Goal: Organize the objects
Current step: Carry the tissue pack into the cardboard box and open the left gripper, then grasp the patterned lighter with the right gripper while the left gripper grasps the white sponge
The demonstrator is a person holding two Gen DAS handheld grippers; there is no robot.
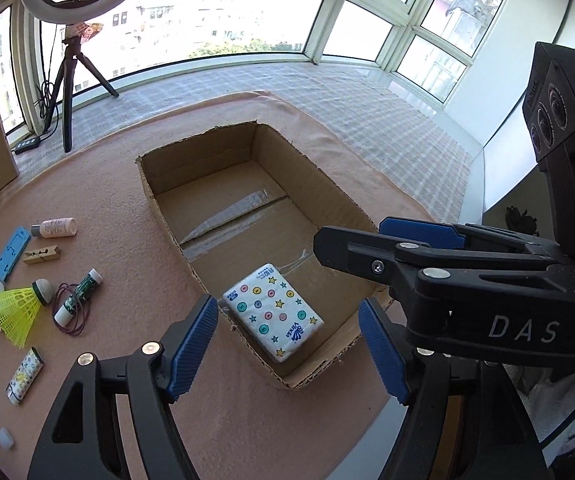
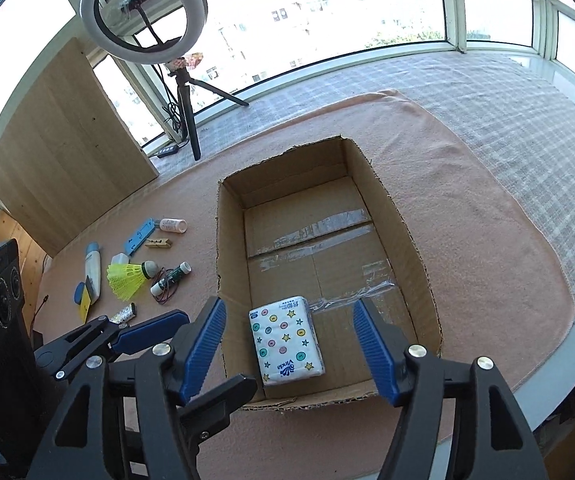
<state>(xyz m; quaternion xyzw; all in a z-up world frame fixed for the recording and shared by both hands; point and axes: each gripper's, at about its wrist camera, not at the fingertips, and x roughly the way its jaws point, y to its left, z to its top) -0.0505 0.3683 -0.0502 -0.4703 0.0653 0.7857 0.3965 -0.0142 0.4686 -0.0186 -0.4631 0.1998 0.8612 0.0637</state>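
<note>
Sunlit windows wrap the corner, and a peach-coloured fleece cloth [image 2: 467, 208] covers the worktop below them. On it sits the open brown cardboard box [image 2: 403, 216], and inside, at its near end, the white tissue pack printed with coloured dots and stars [image 2: 285, 340] lies flat, long axis running roughly along the box's length.

Both tools hover over that near end, angled steeply down. The left gripper [image 1: 287, 340] stands with its blue pads well apart and nothing between them; the pack lies below, untouched. The right gripper [image 2: 287, 348] is likewise spread wide and empty, straddling the pack from above without contact.

So the pack looks delivered, and the next candidates lie on the cloth to the left of the box: a yellow plastic shuttlecock [image 1: 23, 304], a green-and-white tube [image 1: 77, 296] on a loop of dark cord, a pale pink bottle [image 1: 56, 228], a wooden clothespin [image 1: 42, 255], a patterned lighter-shaped stick [image 1: 25, 376]. All sit on the left gripper's side, so that hand looks nearer. The tube lies slanted, so the wrist would likely need a roll to close across it.
</note>
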